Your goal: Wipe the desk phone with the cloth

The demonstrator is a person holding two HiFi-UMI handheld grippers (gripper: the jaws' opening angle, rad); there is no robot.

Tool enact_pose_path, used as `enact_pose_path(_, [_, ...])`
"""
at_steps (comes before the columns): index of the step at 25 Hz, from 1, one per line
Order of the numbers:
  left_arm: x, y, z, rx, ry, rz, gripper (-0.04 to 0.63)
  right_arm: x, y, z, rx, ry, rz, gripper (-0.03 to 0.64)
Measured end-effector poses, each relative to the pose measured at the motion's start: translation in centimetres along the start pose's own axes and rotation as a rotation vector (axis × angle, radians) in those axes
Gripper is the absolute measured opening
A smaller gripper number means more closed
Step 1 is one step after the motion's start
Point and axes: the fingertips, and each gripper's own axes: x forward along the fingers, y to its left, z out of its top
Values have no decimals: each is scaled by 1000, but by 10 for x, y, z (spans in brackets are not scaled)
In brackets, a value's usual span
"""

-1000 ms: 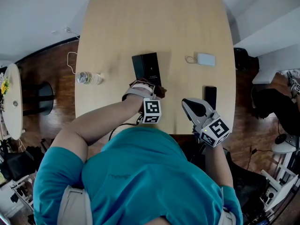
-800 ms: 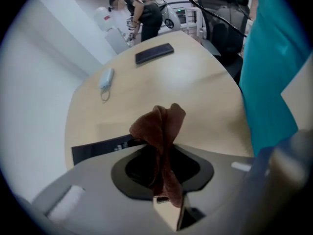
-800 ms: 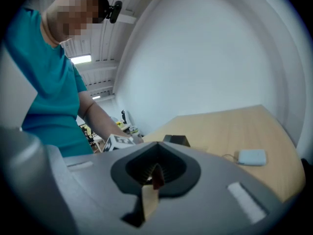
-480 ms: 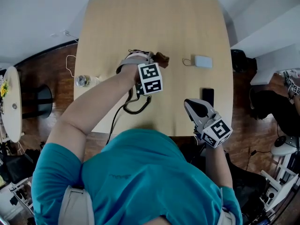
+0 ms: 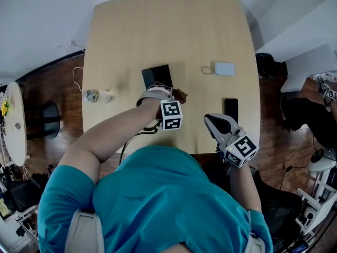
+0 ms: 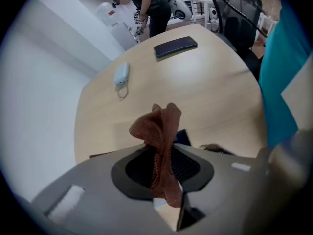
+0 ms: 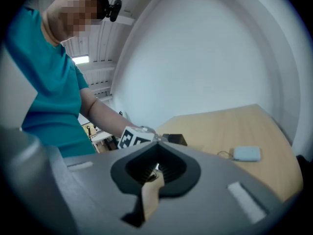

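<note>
Now left gripper [image 6: 164,168] clamps cloth [image 6: 159,129]; desk phone [image 5: 157,77] lies lengthwise, pointing away.

An office: a pale wooden table [image 5: 168,30] carrying a desk phone [image 5: 157,77] and smartphone [image 5: 231,108], office chair [image 6: 239,26] beside.

Coarse-knit brown cloth [image 6: 159,126], matt pale wood table [image 5: 158,30]

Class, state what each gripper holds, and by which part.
Left gripper pinches the cloth mid-fold, bunched end poking out. Right gripper holds nothing.
</note>
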Motion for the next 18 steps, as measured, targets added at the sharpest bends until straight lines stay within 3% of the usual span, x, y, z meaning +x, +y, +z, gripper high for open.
enact_pose_path(4, [3,-60,6,4,-20,-103,106,1,1,-3,0,0,4,2])
enact_pose_path(7, [0,-68,7,9,-35,-134,106,-3,-1,-1,2,-15,-3,2])
enact_pose_path(9, [-7,-43,10,-16,-55,-111,106,-8,-3,0,6,-28,-11,2])
enact_pose_path(11, [-15,8,12,-43,-58,-44,106,-14,-6,-1,9,-37,-20,2])
enact_pose_path(14, [-21,88,9,-54,-5,33,106,-25,-12,-6,26,-51,-44,2])
enact_pose_path(16, [-16,120,6,-38,61,29,106,-33,-16,-9,41,-59,-61,2])
enact_pose_path(18, [-5,130,0,-18,138,-26,106,-39,-20,-13,50,-66,-74,2])
